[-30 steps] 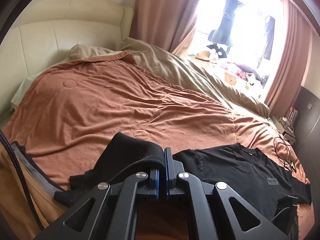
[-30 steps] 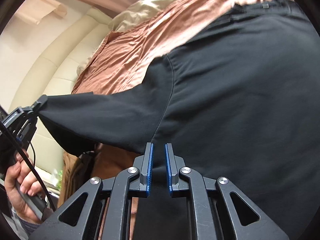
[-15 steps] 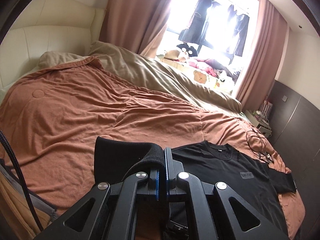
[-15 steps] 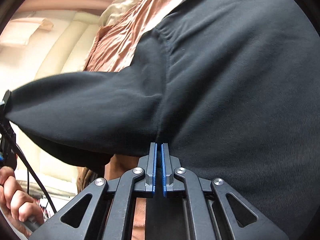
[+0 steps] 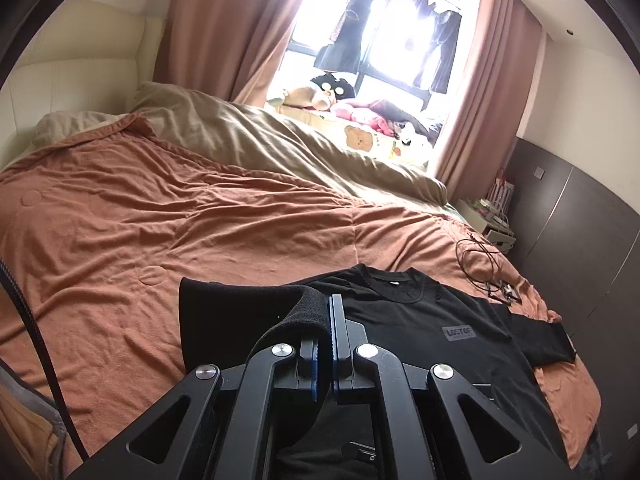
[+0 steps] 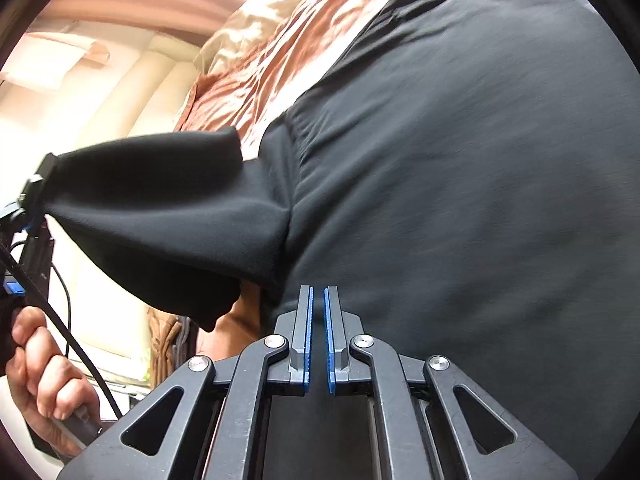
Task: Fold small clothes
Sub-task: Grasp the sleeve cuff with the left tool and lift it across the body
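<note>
A black T-shirt [image 5: 420, 320] with a small chest patch lies face up on the orange bedspread [image 5: 160, 220]. My left gripper [image 5: 330, 308] is shut on the ribbed end of its near sleeve [image 5: 240, 320], which is lifted off the bed and folded toward the shirt's body. In the right wrist view that sleeve [image 6: 160, 200] stretches from the left gripper [image 6: 36, 196] to the shirt [image 6: 460, 160]. My right gripper [image 6: 318, 296] is shut to a thin slit over the shirt's side just below the armpit. No cloth shows pinched between its pads.
A beige duvet [image 5: 280, 148] is bunched along the bed's far side below the window. Tangled cables [image 5: 480, 256] lie on the bedspread beyond the shirt's collar. A nightstand [image 5: 488, 216] stands past the bed. A person's hand [image 6: 40, 360] holds the left gripper's handle.
The left gripper carried the sleeve rightward over the shirt. The right gripper's jaws closed at the armpit, then slid back along the shirt's side.
</note>
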`<state>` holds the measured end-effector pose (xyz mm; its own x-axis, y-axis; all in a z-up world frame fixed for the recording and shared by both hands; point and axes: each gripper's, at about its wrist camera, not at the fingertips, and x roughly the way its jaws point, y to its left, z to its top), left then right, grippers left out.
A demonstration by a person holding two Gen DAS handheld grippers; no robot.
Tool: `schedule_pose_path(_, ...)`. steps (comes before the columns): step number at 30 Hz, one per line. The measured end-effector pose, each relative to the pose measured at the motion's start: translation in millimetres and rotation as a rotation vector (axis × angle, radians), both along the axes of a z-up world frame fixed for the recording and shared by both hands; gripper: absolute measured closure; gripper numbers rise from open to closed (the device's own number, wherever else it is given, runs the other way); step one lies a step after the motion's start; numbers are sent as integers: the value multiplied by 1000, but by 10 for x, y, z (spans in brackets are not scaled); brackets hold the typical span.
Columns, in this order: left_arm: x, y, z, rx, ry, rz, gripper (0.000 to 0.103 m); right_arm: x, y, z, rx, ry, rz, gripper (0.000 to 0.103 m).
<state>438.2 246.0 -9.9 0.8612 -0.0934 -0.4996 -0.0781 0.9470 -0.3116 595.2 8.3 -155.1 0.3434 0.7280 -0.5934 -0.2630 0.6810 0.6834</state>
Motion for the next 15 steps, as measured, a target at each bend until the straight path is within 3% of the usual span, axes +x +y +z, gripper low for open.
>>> schedule_pose_path(2,45,-115,-37,-2,5,-17,99,10,-105,-10,-19,-11,-20,90)
schedule_pose_path(4,101,-198,-62,-5,9,-29,99,-3,-172,-8,-27,-16,-36,73)
schedule_pose_path(6,152,-295,-101,-12,19,-43,99,-10,-259,2,-41,-34,-57,66)
schedule_pose_path(15,362,-809,-318,-21,54,-127,99,-55,-625,77,-72,-53,-128,66)
